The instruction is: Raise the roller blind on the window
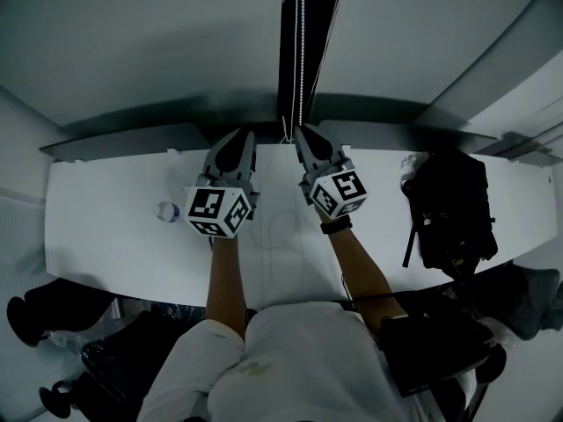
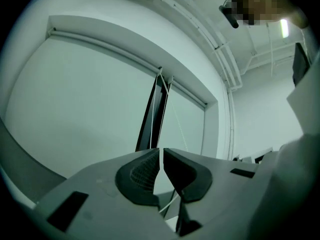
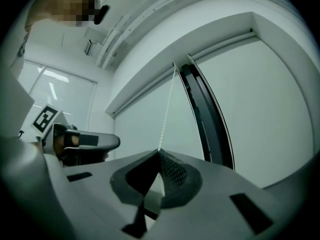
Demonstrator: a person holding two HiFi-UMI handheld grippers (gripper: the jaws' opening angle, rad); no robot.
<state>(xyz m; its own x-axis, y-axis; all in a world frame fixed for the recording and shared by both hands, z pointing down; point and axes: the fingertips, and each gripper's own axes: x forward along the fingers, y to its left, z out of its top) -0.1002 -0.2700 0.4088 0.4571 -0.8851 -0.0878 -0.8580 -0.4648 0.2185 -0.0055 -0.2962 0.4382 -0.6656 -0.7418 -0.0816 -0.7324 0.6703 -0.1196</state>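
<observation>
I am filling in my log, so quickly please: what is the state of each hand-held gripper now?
Left hand-held gripper: closed, clamped on the bead cord.
Right hand-held gripper: closed, clamped on the same bead cord.

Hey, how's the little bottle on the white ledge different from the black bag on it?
The bottle is small and clear; the bag is far bulkier and black. The bottle sits toward the left end, the bag toward the right. Both rest on the same white ledge.
</observation>
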